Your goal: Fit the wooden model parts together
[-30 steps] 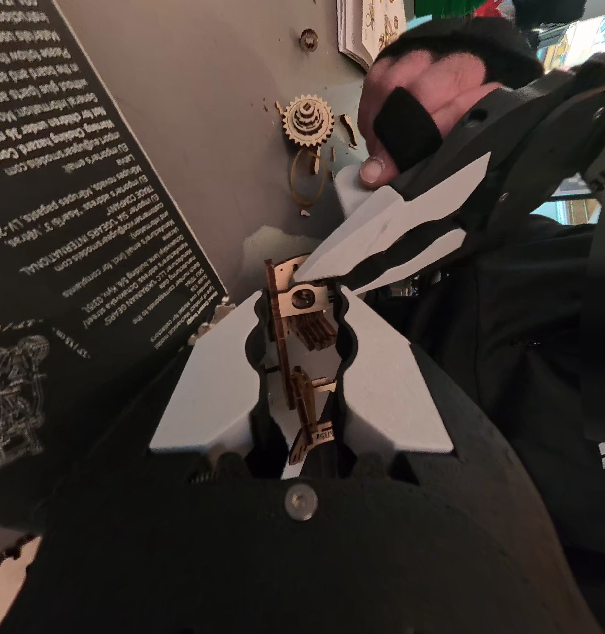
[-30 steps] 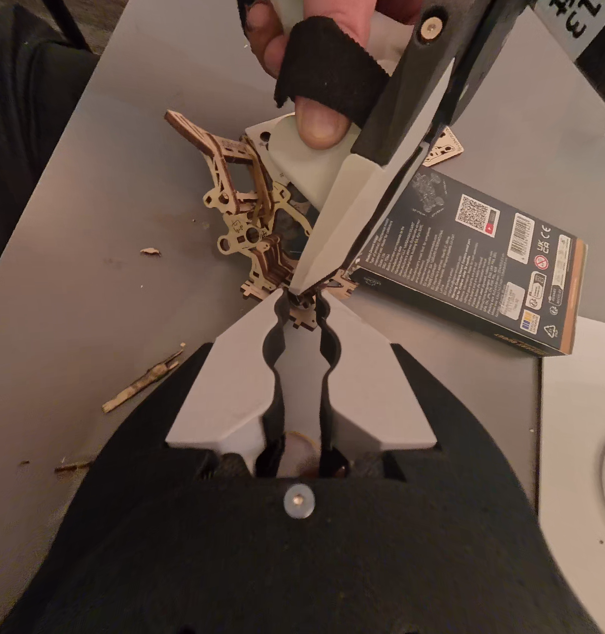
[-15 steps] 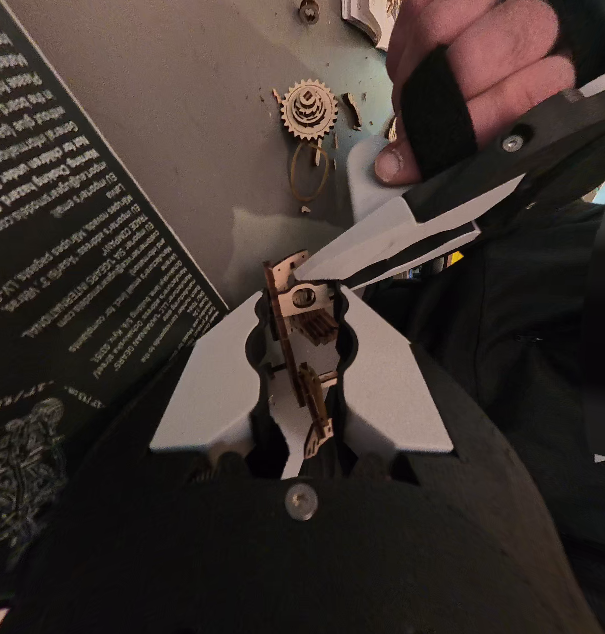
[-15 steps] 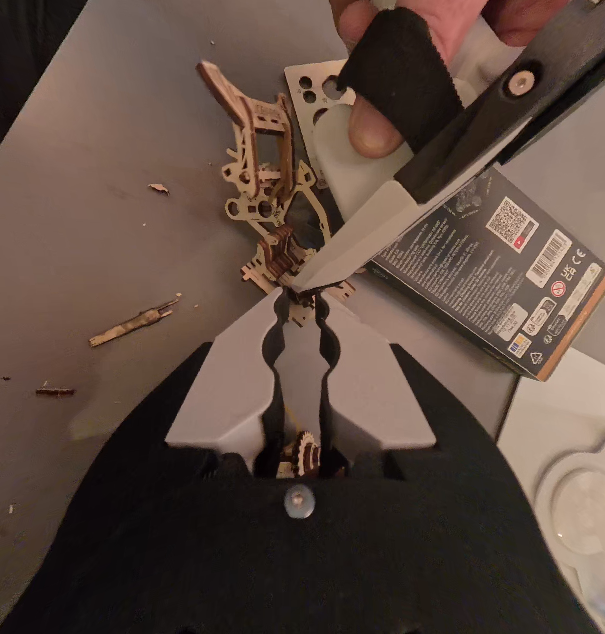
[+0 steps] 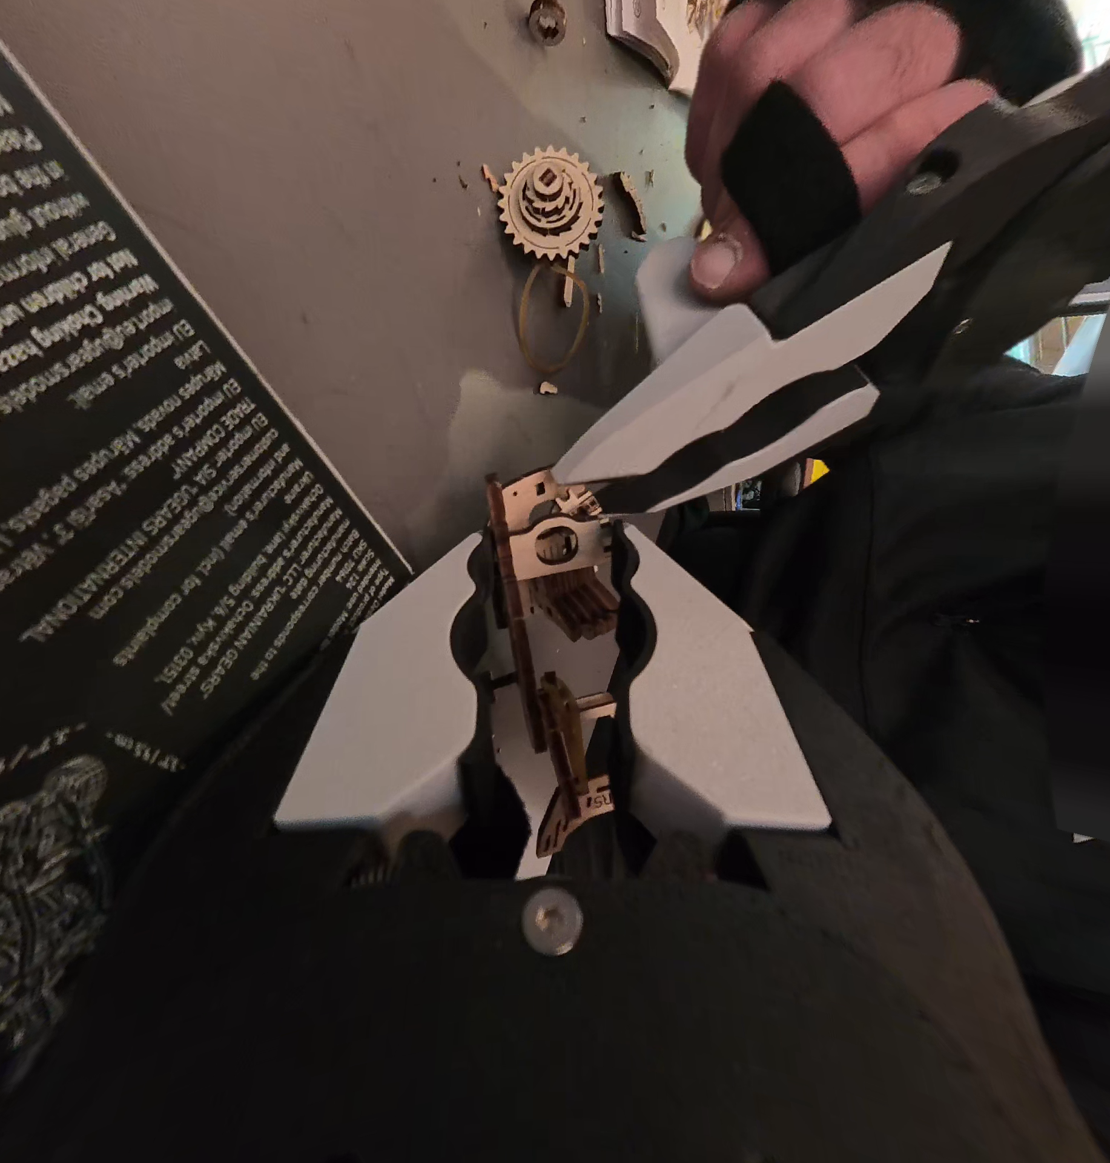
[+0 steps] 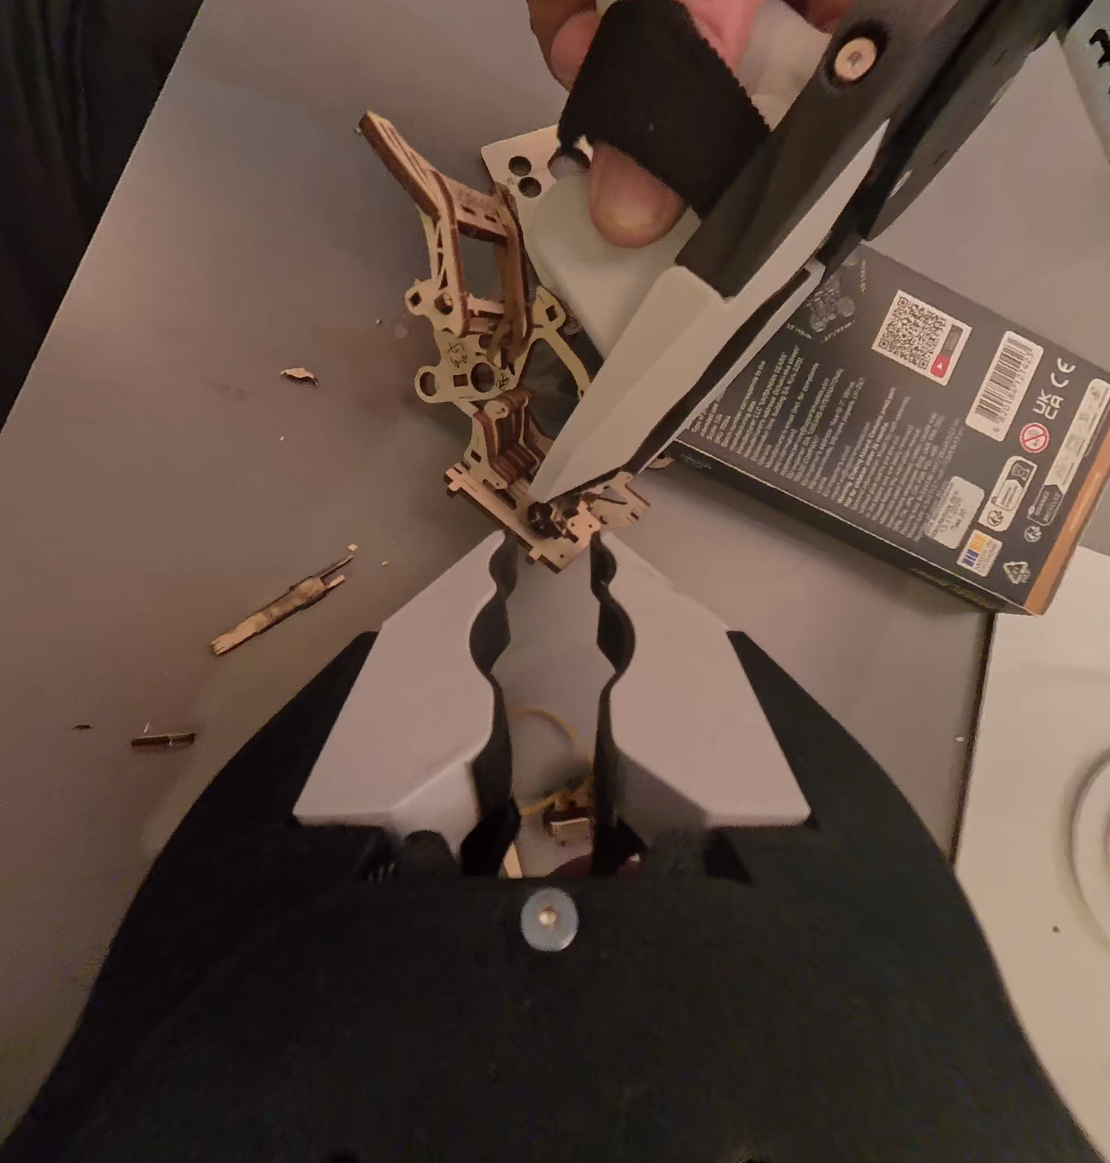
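My left gripper is shut on the wooden model, a pale laser-cut frame with a lever arm, which fills the gap between its fingers. In the right wrist view the left gripper comes in from the upper right and holds the model above the grey table. My right gripper meets the model's lower edge, its jaws close together. A small dark gear sits at its tips against the model. The left wrist view shows the right gripper pinching that small gear.
A black printed box lies on the table to the right of the model. A larger wooden gear and a rubber band lie farther off. Wood scraps lie on the left. A white moulded tray sits at the right edge. The grippers are tip to tip, or close to it.
The left gripper has tilted the model, so its lever arm stands steeper in the right wrist view. The right gripper's tips have stayed at the model's edge. The gap between its fingers looks slightly wider.
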The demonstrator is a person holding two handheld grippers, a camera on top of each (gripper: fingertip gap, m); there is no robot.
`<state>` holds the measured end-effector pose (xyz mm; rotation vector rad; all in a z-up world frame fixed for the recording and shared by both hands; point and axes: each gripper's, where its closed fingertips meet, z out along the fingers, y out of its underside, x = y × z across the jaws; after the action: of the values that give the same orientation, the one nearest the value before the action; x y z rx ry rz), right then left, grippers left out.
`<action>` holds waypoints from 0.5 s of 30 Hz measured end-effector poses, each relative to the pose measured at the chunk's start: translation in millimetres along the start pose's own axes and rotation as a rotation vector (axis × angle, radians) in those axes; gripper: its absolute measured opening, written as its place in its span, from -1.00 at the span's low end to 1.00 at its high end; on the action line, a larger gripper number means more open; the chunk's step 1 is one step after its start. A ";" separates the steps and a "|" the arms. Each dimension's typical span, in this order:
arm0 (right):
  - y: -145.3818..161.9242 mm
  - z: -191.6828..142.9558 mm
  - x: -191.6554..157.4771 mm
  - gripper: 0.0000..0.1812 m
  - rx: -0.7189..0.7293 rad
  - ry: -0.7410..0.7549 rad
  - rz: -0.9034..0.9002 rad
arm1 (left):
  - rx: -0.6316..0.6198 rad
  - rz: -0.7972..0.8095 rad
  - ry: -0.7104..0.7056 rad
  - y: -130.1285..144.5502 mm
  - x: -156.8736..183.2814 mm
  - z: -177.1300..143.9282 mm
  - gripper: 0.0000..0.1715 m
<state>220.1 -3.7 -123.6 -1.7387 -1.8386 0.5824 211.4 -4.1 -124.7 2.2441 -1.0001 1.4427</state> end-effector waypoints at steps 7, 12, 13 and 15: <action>-6.9 -11.0 4.3 -0.88 0.081 0.026 0.102 | 0.000 0.001 0.001 0.3 -0.1 -0.2 -0.59; -6.0 -1.2 1.4 -0.92 0.094 -0.002 0.162 | 0.003 0.001 0.002 0.1 -0.3 -0.4 -0.60; -6.9 0.6 0.4 -0.92 0.096 0.004 0.151 | 0.002 0.001 0.002 0.2 -0.6 -0.3 -0.60; -5.9 4.8 -2.2 -0.93 0.080 0.006 0.135 | -0.003 0.008 -0.005 0.8 -1.2 1.1 -0.61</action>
<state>212.6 -6.1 -123.6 -1.8184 -1.6792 0.6936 211.3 -4.9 -126.3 2.2451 -1.0132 1.4392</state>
